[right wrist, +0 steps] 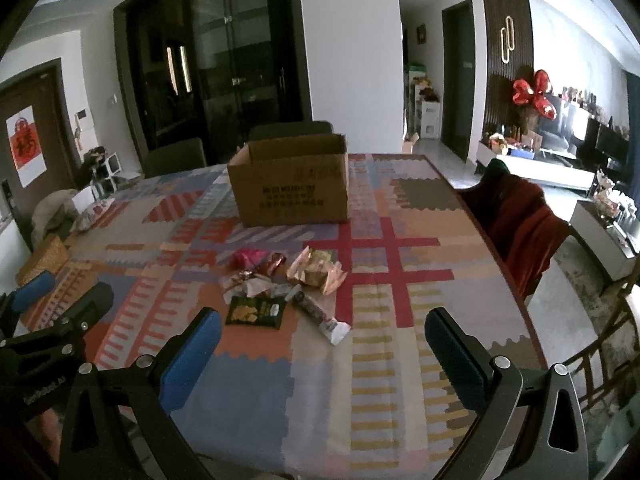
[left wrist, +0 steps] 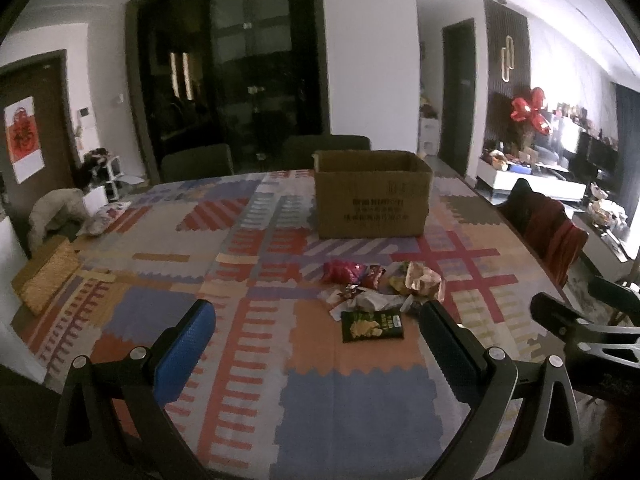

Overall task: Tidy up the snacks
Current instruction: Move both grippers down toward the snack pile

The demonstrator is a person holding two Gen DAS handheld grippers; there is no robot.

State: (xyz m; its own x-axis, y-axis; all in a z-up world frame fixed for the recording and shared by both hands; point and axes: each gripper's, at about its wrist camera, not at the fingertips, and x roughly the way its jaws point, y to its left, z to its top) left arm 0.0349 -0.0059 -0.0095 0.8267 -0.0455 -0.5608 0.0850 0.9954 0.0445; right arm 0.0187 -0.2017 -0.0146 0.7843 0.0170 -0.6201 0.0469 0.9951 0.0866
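Print on cardboard box (right wrist: 292,196) unreadable; left claw (left wrist: 316,328), right claw (right wrist: 322,336) both spread, empty.

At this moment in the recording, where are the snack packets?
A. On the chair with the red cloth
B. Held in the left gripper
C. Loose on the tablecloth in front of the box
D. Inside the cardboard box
C. The snack packets lie in a loose cluster on the tablecloth, nearer the cameras than the open cardboard box, while the left gripper and right gripper are both open and hold nothing.
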